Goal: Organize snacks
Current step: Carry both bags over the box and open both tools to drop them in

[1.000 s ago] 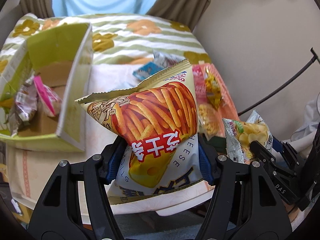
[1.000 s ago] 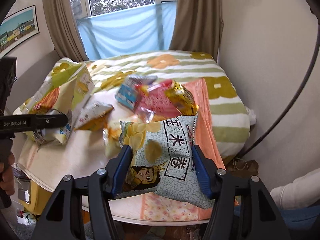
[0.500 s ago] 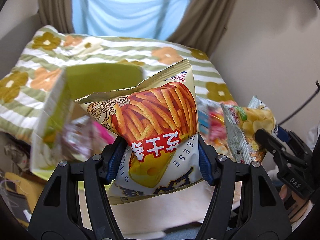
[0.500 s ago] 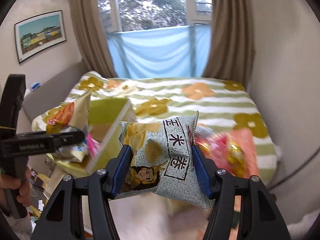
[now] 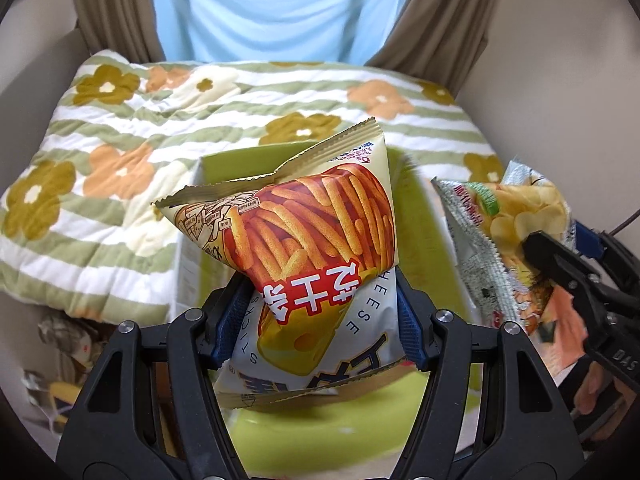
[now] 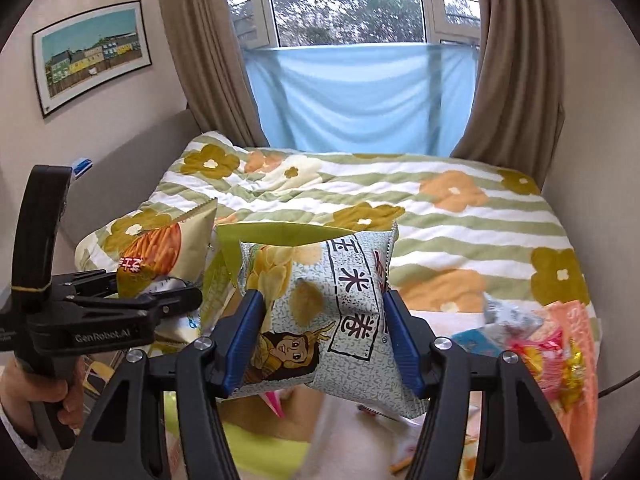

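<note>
My left gripper (image 5: 316, 320) is shut on an orange cheese-sticks bag (image 5: 304, 232) and holds it above the open green box (image 5: 424, 208). My right gripper (image 6: 322, 336) is shut on a pale green chip bag (image 6: 320, 300) and holds it just right of the green box (image 6: 276, 234). That chip bag also shows in the left wrist view (image 5: 508, 220), with the right gripper (image 5: 572, 264) at the right edge. The left gripper (image 6: 172, 300) and its cheese-sticks bag (image 6: 164, 248) show at the left of the right wrist view.
The bed carries a green-striped flowered quilt (image 5: 120, 140). Loose snack packets (image 6: 536, 344) lie on an orange cloth at the right. Curtains and a window stand behind the bed. Clutter (image 5: 68, 352) sits low at the left beside the bed.
Both grippers have swung left with their bags, from the snack pile toward the green box. The box now sits directly under and behind the left gripper's bag.
</note>
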Tool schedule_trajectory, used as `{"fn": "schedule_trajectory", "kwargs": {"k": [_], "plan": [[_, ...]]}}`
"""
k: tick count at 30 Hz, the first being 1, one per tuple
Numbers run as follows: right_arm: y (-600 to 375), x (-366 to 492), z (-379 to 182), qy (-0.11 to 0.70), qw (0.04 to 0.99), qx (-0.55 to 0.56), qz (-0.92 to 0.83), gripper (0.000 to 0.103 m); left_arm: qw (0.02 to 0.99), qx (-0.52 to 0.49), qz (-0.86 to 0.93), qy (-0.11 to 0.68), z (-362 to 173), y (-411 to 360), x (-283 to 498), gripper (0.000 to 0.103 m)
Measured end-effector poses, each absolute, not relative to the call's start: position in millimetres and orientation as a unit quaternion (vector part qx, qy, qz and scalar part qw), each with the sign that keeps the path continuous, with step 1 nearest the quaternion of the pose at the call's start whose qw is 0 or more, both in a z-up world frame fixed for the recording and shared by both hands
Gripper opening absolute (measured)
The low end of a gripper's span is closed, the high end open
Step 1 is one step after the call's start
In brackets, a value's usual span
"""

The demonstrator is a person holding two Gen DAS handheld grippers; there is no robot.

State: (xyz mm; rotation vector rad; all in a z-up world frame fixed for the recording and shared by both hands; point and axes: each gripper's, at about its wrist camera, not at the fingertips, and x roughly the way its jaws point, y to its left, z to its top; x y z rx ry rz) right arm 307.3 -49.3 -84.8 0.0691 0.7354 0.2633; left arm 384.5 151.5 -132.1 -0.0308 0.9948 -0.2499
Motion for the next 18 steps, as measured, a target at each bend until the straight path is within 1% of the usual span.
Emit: {"fn": "schedule_trajectory", "kwargs": {"k": [6,9,10,11,13,18], "plan": [[-19,329,-96,0.384,0.915,0.034,0.12,0.057,0.854,-0.006,-0.119,0.506,-163,162,415,0.062],[-11,337,-98,0.388,0.914,0.024,0.119,0.057,0.847,-0.005,-0.108,0.52,-174,162,422,0.067],[-9,340,-100,0.389,0.913,0.022,0.121,0.057,0.846,-0.001,-0.102,0.524,-178,162,424,0.075],[-8,343,-101,0.39,0.912,0.02,0.123,0.057,0.846,0.003,-0.098,0.524,-180,160,424,0.088],[-9,350,-104,0.39,0.912,0.016,0.129,0.057,0.851,0.013,-0.082,0.519,-181,160,423,0.101],[-11,366,-114,0.399,0.906,0.022,0.141,0.057,0.85,-0.005,-0.067,0.522,-183,167,413,0.101]]}}
